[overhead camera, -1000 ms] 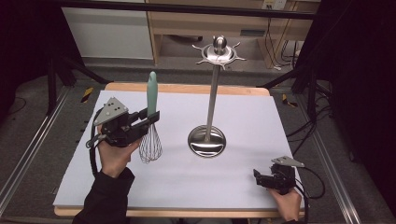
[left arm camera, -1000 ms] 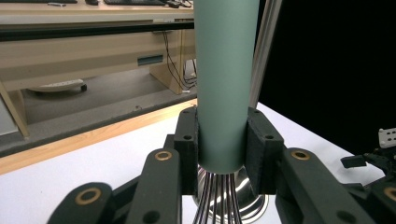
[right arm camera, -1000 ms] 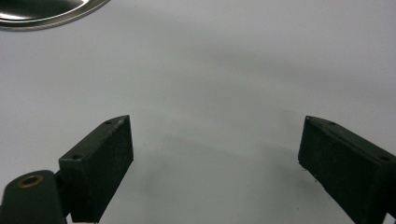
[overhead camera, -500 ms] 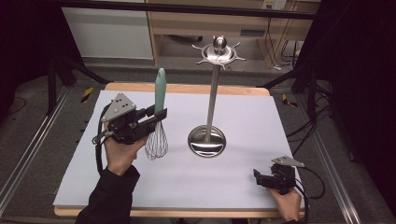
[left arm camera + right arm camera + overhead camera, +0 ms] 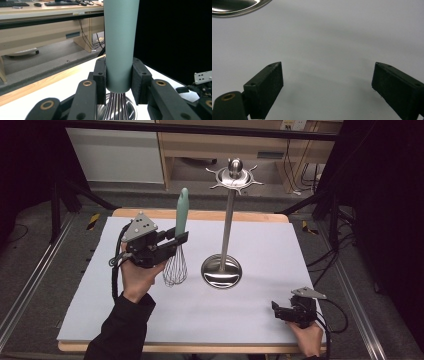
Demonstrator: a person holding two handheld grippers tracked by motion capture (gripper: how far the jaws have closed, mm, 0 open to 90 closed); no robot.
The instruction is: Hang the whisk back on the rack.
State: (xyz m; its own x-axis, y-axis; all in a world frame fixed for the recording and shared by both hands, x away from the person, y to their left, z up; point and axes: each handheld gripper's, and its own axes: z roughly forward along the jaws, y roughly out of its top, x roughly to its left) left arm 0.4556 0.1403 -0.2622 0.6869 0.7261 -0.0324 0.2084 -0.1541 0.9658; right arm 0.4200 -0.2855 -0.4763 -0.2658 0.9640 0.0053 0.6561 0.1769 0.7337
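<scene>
— White sheet over the whole counter (image 5: 250, 320), with a strip of bare wood showing along the far edge. What stands on it?

— Biggest thing is the steel stand (image 5: 222, 270): a round base near the middle of the counter, a thin upright pole, and a ring of hooks at the top under a ball knob.

— And the whisk?

— The whisk (image 5: 176, 265) is held up just left of the stand's base, toward the left half of the counter. It stands close to upright, pale green handle pointing up, wire loops hanging down. I cannot tell whether the wires touch the sheet.

— Who holds it?

— The left tongs (image 5: 179, 239). They are clamped on the lower end of the green handle, right above where the wires start. In the left gripper view the two black pads (image 5: 100, 80) press the handle from either side.

— The other hand?

— The right tongs (image 5: 276, 309) sit near the right corner on the person's side, low over the sheet. They stand wide apart with nothing between them, and the rim of the stand's base peeks in at the top left of the right gripper view.
</scene>
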